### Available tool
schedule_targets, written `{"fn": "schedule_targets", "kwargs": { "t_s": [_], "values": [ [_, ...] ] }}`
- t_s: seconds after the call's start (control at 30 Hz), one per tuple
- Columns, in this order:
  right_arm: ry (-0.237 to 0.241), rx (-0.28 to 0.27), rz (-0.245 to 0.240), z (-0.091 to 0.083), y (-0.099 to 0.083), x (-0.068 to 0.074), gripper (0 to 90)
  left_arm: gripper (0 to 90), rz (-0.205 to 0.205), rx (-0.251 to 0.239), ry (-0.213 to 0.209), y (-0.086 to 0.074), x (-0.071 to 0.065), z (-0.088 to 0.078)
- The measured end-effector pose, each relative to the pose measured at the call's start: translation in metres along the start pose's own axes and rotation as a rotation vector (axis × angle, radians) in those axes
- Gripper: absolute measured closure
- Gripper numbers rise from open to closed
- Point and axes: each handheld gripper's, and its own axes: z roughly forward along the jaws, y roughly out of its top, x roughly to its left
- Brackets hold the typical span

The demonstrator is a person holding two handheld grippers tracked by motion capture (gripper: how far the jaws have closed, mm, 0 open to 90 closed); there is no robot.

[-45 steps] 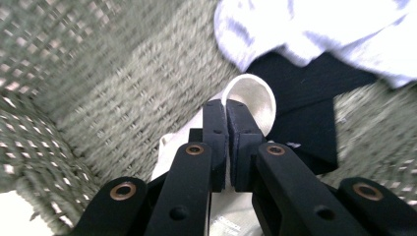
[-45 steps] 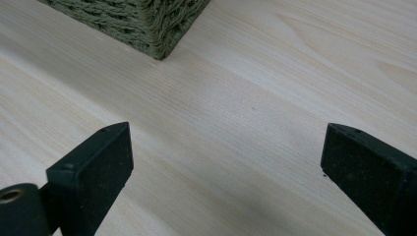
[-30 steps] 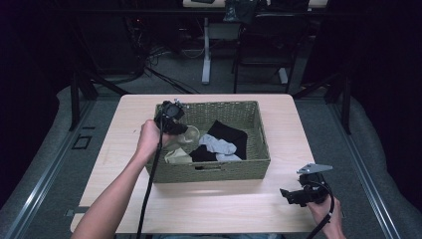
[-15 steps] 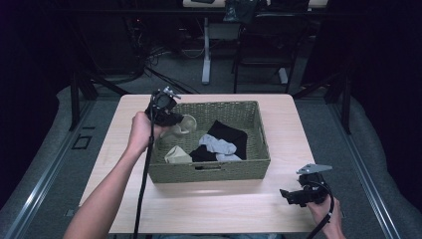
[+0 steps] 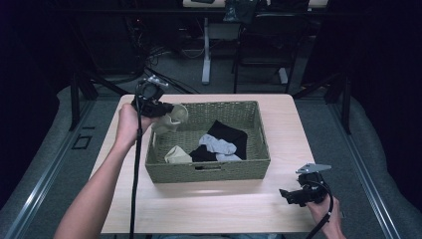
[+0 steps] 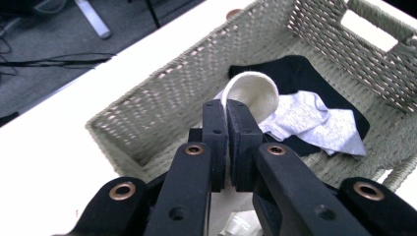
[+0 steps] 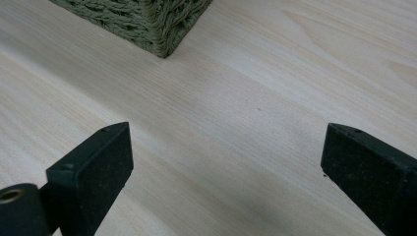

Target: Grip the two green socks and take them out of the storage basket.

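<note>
My left gripper [image 5: 161,108] is shut on a cream sock [image 5: 171,119], held in the air over the back left corner of a woven green basket [image 5: 209,172]. In the left gripper view the sock's [image 6: 253,93] open cuff sticks out past the closed jaws [image 6: 227,110]. Inside the basket lie a black sock [image 5: 230,134], a light grey sock [image 5: 218,145] and another cream sock [image 5: 177,155]. My right gripper [image 5: 287,194] stands open low over the table's front right part, with bare wood [image 7: 236,137] between its jaws.
The basket stands in the middle of a light wooden table [image 5: 219,209]. One basket corner [image 7: 164,34] lies just ahead of the right gripper. Dark floor, table legs and chairs are behind the table. A cable [image 5: 135,174] hangs from the left gripper.
My left gripper has lifted the cream sock out of the basket, up and toward the back left. The right gripper has stayed still.
</note>
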Motion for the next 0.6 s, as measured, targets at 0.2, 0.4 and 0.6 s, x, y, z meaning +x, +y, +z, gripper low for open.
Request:
{"fn": "schedule_targets", "kwargs": {
  "t_s": [0.2, 0.4, 0.6],
  "values": [
    [-0.001, 0.001, -0.011, 0.0, 0.001, 0.0, 5.0, 87.5, -0.016, -0.022, 0.037, -0.004, 0.012, -0.02],
    [0.0, -0.003, -0.007, 0.0, 0.001, 0.0, 5.0, 87.5, -0.04, -0.039, 0.075, -0.012, 0.024, -0.036],
    [-0.002, -0.001, -0.008, 0.0, 0.001, 0.001, 5.1, 87.5, -0.069, -0.048, 0.093, -0.022, 0.034, -0.046]
  ]
}}
